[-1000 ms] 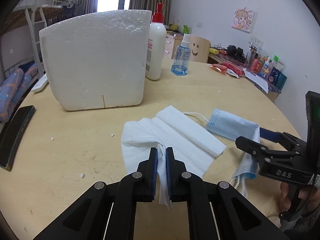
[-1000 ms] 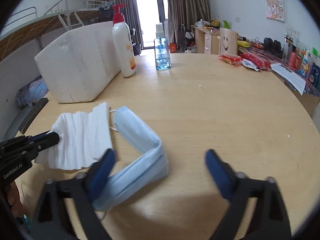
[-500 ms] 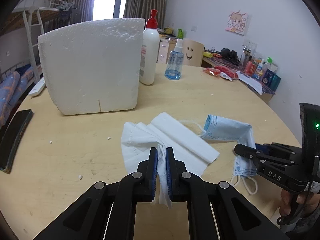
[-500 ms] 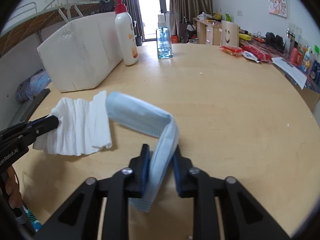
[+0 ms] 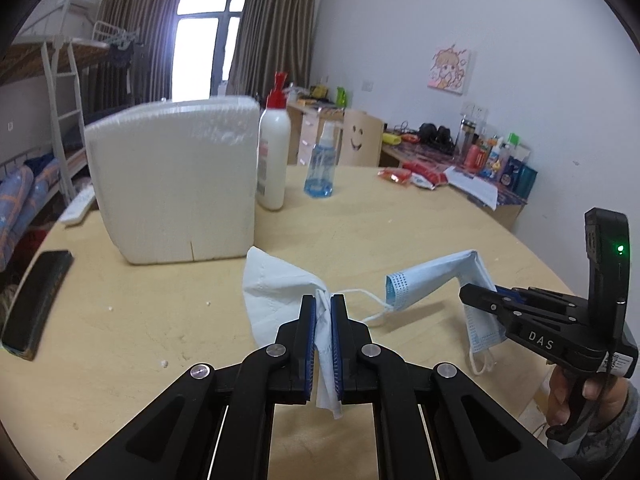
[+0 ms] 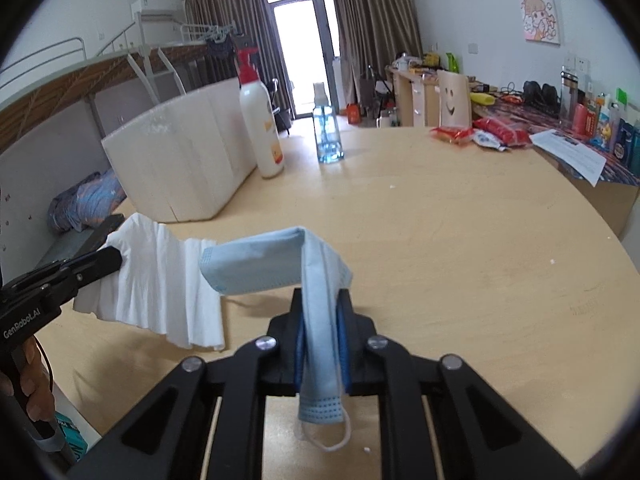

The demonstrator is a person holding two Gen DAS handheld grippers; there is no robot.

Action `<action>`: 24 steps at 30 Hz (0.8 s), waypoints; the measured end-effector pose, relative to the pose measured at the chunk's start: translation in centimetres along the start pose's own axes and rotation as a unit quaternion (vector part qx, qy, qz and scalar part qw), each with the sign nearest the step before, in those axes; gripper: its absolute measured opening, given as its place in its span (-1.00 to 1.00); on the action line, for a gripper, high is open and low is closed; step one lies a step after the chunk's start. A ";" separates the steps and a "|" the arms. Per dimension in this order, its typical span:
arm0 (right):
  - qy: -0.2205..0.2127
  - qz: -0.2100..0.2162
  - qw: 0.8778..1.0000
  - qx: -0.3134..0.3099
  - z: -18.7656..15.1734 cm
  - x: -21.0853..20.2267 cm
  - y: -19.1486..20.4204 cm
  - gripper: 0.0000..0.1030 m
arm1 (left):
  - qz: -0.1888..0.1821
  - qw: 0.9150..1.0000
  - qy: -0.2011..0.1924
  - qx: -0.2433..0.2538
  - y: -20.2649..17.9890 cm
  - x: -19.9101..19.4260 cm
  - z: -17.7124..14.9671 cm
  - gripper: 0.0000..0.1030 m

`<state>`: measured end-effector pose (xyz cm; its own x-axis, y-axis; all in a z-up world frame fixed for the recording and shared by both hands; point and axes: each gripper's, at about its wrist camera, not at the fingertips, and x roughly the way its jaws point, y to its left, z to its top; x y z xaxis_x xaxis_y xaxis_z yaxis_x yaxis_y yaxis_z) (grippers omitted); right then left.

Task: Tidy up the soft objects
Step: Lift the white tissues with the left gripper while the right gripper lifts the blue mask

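My left gripper (image 5: 323, 308) is shut on a white tissue (image 5: 276, 292) and holds it lifted off the round wooden table (image 5: 360, 232); the tissue hangs from the jaws. In the right wrist view the tissue (image 6: 160, 280) hangs from the left gripper (image 6: 110, 258) at the left. My right gripper (image 6: 320, 304) is shut on a light blue face mask (image 6: 264, 264), which is folded over the jaws and raised above the table. In the left wrist view the mask (image 5: 436, 276) hangs from the right gripper (image 5: 476, 294) at the right, with its ear loops dangling.
A white foam block (image 5: 176, 184) stands at the back left of the table. Beside it are a white pump bottle (image 5: 273, 160) and a blue spray bottle (image 5: 320, 168). A black phone (image 5: 38, 300) lies at the left edge. Snack packets (image 5: 412, 176) lie far right.
Both grippers have risen. The tissue and the mask have come up off the table and now hang in the air. The right gripper shut on the mask one second ago.
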<state>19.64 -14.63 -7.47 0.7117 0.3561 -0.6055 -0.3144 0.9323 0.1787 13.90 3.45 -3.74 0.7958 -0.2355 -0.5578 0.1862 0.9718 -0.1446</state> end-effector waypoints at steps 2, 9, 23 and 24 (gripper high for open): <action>-0.009 0.001 1.000 0.003 0.1 -0.6 -0.2 -0.67 | 0.000 1.000 -0.010 0.003 -0.2 -0.8 0.2 -0.85; -0.039 0.006 0.999 0.004 0.5 -2.9 0.1 -0.67 | 0.006 0.999 -0.039 0.017 -1.1 -3.2 0.7 -0.85; -0.106 0.017 0.994 -0.026 0.7 -7.7 1.7 -0.67 | 0.030 0.993 -0.107 0.050 -3.1 -9.3 0.8 -0.85; -0.110 0.018 0.993 -0.026 0.7 -8.0 1.7 -0.67 | 0.033 0.992 -0.113 0.053 -3.3 -9.8 0.8 -0.85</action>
<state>13.82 -15.81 -1.82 0.8175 0.3990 -0.4153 -0.3700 0.9165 0.1521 5.96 2.55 2.85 0.9148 -0.1750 -0.3640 0.1799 0.9835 -0.0207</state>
